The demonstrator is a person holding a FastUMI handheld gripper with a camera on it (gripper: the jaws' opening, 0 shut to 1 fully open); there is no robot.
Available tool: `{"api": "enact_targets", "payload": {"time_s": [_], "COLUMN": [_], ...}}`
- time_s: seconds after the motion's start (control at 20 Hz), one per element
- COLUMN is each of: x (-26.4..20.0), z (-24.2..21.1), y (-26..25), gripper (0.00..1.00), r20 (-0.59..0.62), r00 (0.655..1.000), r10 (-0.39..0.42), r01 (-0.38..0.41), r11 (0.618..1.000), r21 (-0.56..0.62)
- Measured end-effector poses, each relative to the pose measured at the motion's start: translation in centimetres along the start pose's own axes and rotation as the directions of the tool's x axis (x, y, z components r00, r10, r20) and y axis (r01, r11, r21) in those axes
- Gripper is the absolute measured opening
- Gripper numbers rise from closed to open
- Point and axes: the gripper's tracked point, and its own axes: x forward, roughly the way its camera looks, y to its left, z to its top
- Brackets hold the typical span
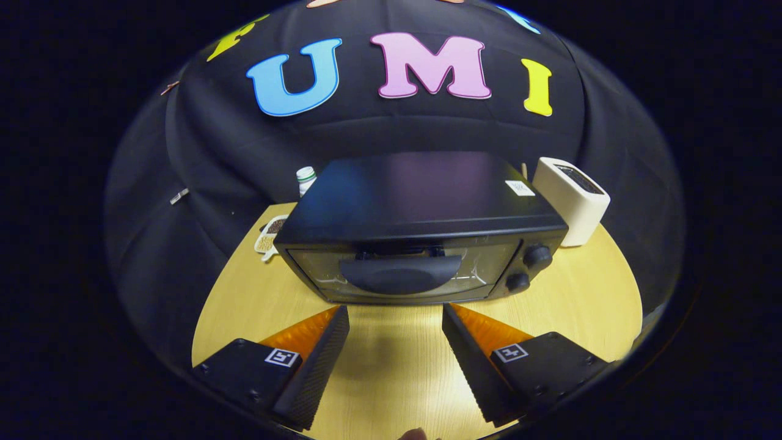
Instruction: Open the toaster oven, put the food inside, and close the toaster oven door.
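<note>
A black toaster oven (pixel 421 214) stands on the wooden table (pixel 586 299) just beyond my fingers, its glass door shut. The door's wide dark handle (pixel 400 273) faces me, and two round knobs (pixel 537 255) sit to the right of the door. My gripper (pixel 396 313) is open, its two black fingers spread wide with bare tabletop between them. The fingertips (pixel 339 318) stop just short of the oven's front. No food is between the fingers.
A white toaster (pixel 571 208) stands to the right of the oven. Left of the oven lies a small white dish (pixel 269 235) with something brownish in it, and behind it a white bottle (pixel 305 178). Black cloth walls close off the back and sides.
</note>
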Motion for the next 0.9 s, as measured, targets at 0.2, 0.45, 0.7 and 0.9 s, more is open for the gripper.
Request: {"api": "enact_targets", "payload": {"time_s": [0.2, 0.45, 0.7, 0.9], "x": [-1.0, -3.5, -6.8, -9.9], "z": [2.7, 5.4, 9.8, 13.5], "y": [-0.7, -1.9, -3.8, -6.2], "gripper": [0.99, 0.99, 0.99, 0.99], "r20": [0.085, 0.184, 0.296, 0.374], "r00": [0.996, 0.983, 0.955, 0.927], "r10": [0.004, 0.002, 0.009, -0.009], "r01": [-0.002, 0.007, 0.013, 0.021], "r11": [1.0, 0.999, 0.997, 0.999], "r21": [-0.017, -0.052, -0.071, -0.029]}}
